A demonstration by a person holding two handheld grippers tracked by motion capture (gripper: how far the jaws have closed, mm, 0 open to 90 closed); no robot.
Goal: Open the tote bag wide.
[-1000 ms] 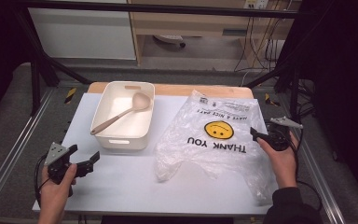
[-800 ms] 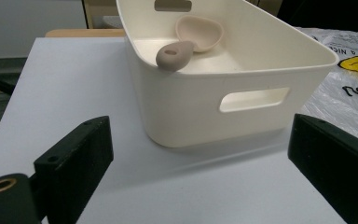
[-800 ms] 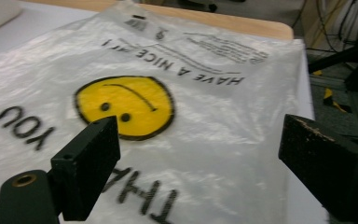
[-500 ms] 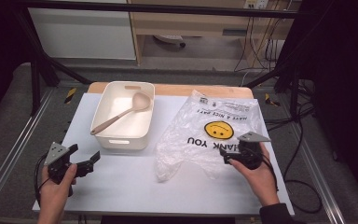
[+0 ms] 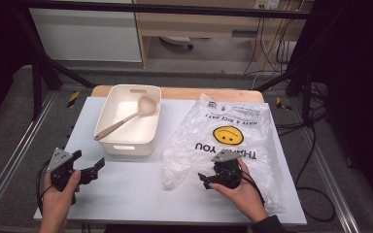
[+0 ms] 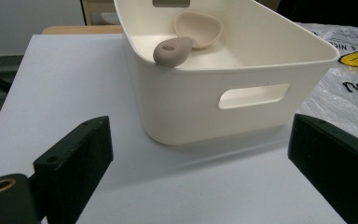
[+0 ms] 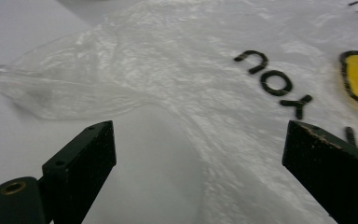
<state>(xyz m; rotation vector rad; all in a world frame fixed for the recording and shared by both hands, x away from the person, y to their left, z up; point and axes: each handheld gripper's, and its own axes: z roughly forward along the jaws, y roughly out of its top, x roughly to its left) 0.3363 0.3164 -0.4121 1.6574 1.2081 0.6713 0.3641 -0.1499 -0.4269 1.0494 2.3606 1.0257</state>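
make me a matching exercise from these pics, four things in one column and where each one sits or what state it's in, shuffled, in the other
Things
1. ladle
2. plastic bag
3. left gripper
4. white bin

Places or states
A. lies flat at the table's right, smiley face printed on it
B. open, near the table's front left corner, holds nothing
C. leans inside the bin, handle over the rim
D. stands at the table's back, left of the bag

Pairs: 1-C, 2-A, 3-B, 4-D

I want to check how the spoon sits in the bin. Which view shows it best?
The high view: the whole spoon shows, bowl inside the white bin, handle resting on its rim. The left gripper view shows its handle end and bowl close up. The right gripper view looks at the plastic bag.
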